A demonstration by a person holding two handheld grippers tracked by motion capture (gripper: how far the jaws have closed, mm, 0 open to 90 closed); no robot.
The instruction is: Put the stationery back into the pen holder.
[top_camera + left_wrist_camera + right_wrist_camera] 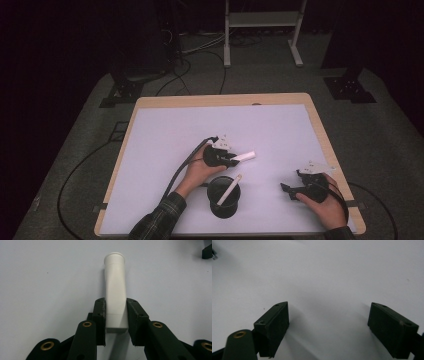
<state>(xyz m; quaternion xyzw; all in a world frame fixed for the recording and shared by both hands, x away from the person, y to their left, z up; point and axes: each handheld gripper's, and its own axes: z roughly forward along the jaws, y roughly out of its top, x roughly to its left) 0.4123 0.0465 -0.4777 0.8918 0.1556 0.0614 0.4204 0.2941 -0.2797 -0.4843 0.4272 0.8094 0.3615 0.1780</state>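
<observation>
A white tube (115, 282) with a flared far end lies on the white table sheet (200, 125). My left gripper (116, 312) is shut on its near, squared end, one pad against each side. From above, the left gripper (235, 160) sits just left of table centre, and the tube (247, 156) sticks out to its right. Just in front stands a black cup (220, 207) with a white stick (230, 190) leaning in it. My right gripper (291, 181) rests near the table's right front, open; its jaws (329, 322) stand wide apart over bare sheet.
The table has a wooden rim (320, 130). Beyond it on the floor are a white metal frame (262, 20), black stand bases (350, 87) and loose cables (185, 70). A cable (180, 170) trails from the left gripper across the sheet.
</observation>
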